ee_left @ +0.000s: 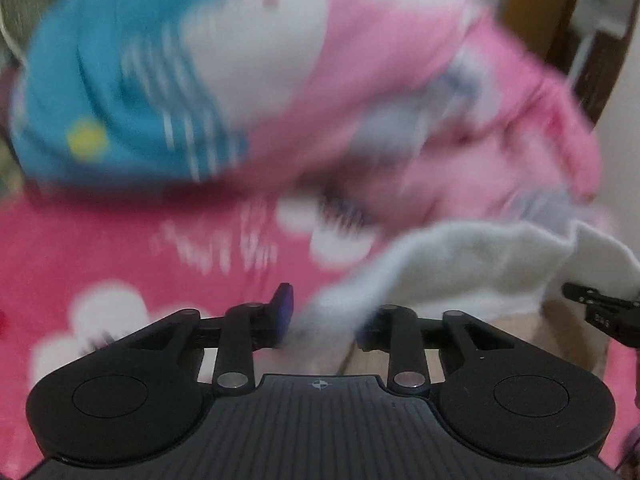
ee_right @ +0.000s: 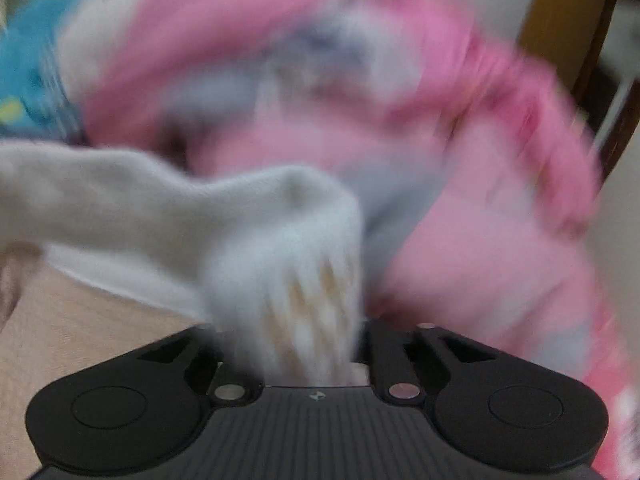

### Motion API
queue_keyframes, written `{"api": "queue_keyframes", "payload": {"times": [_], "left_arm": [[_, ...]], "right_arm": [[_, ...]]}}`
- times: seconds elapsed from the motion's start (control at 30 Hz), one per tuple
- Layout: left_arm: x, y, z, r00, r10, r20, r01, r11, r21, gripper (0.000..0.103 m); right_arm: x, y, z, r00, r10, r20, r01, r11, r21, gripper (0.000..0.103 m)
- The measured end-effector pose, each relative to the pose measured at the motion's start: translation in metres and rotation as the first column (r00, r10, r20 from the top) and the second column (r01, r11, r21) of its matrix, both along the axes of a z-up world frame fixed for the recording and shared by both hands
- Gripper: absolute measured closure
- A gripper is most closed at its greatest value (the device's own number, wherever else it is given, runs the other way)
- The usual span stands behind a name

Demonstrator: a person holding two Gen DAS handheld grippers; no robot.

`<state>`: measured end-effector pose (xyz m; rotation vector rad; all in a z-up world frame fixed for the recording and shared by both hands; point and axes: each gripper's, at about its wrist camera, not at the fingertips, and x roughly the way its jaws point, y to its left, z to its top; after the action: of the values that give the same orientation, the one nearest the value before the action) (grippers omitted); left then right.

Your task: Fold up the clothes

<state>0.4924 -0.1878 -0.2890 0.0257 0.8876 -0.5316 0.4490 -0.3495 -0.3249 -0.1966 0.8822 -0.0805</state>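
Observation:
A white fleecy garment [ee_left: 460,264] with a beige underside stretches between both grippers. In the left wrist view its corner hangs loosely between the parted jaws of my left gripper [ee_left: 324,320], beside the blue pad [ee_left: 285,308]. The tip of my right gripper [ee_left: 600,312] shows at the right edge. In the right wrist view the same garment [ee_right: 160,216] bunches into a wad with tan stripes. The wad fills the gap of my right gripper [ee_right: 292,340], whose jaws stand apart, and it hides the fingertips. Both views are heavily blurred.
A pink blanket [ee_left: 100,248] with white cloud shapes covers the surface below. Behind it lies a heap of pink and blue bedding [ee_left: 280,60], also seen as pink bedding [ee_right: 440,160]. A brown wooden door frame [ee_right: 560,20] and a pale wall stand at the right.

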Motion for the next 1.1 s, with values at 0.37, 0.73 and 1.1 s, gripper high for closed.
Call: {"api": "queue_keyframes", "payload": {"times": [0.37,0.73,1.1], "left_arm": [[-0.006,0.108,-0.011,0.982,0.105,-0.157,-0.145,0.953,-0.266,0.054],[-0.116,0.273,-0.001,0.929,0.026,-0.369,-0.107,0.974,-0.201,0.042],[-0.252,0.28,-0.078,0.907,-0.147,-0.395,0.201,0.975,0.099,0.041]], "right_arm": [[-0.056,0.003,0.004,0.985,-0.087,0.148,0.089,0.996,-0.008,0.045],[-0.181,0.12,0.06,0.981,0.161,-0.11,-0.049,0.749,0.66,0.037],[-0.231,0.266,-0.001,0.86,0.341,-0.379,-0.022,0.767,0.641,0.037]]}}
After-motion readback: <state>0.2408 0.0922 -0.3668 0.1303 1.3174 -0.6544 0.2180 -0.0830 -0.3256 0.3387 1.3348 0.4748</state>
